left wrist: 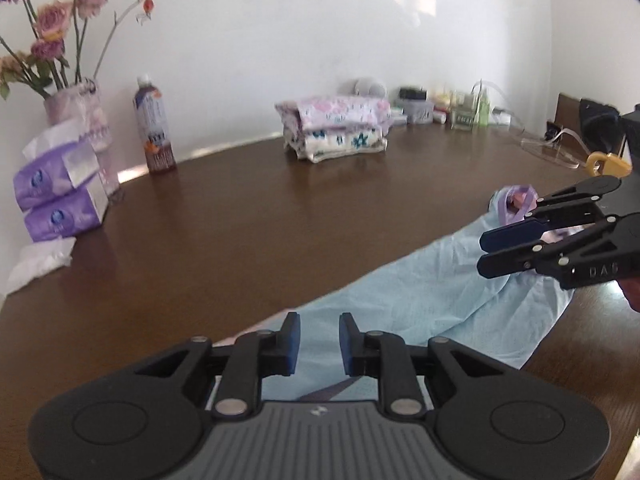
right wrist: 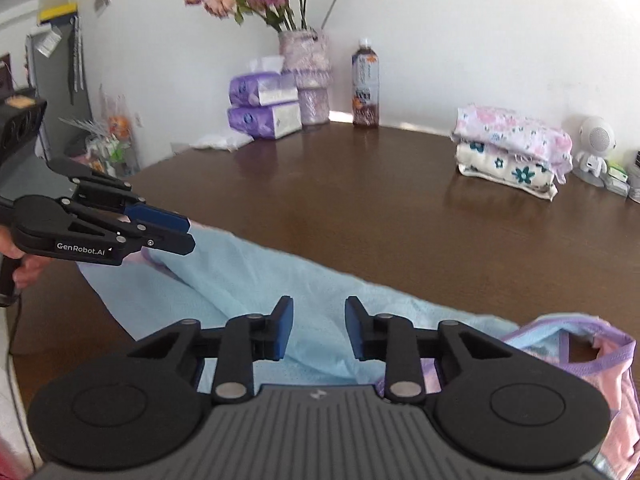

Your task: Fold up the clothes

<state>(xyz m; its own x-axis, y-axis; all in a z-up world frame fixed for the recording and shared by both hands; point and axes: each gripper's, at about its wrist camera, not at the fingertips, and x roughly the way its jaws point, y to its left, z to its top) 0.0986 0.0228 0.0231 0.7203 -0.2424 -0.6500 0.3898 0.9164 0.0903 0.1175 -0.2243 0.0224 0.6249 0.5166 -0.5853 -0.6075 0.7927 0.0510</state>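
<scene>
Pale blue cloth, a garment with lilac trim and a pink part at one end, lies stretched along the near edge of the brown worktop, rumpled in long folds. The left claw hangs over one end of it, its blue pads apart with a clear gap and nothing between them; the cloth shows through the gap. The right claw stands over the other end, near the lilac-edged opening, its pads likewise apart and empty. Seen from the left wrist, the right claw's two fingers look close together above the cloth, so that view makes it seem narrow; its own camera shows the gap plainly. Whether either claw touches the garment cannot be told. A hand grips the left claw's handle.

Farther back, well apart from the garment, a stack of two folded floral clothes sits on the worktop near the wall. Along the wall stand a bottle, a vase of faded pink roses, and two purple tissue packs stacked just beside the vase. A small white figure stands beside the stack.
</scene>
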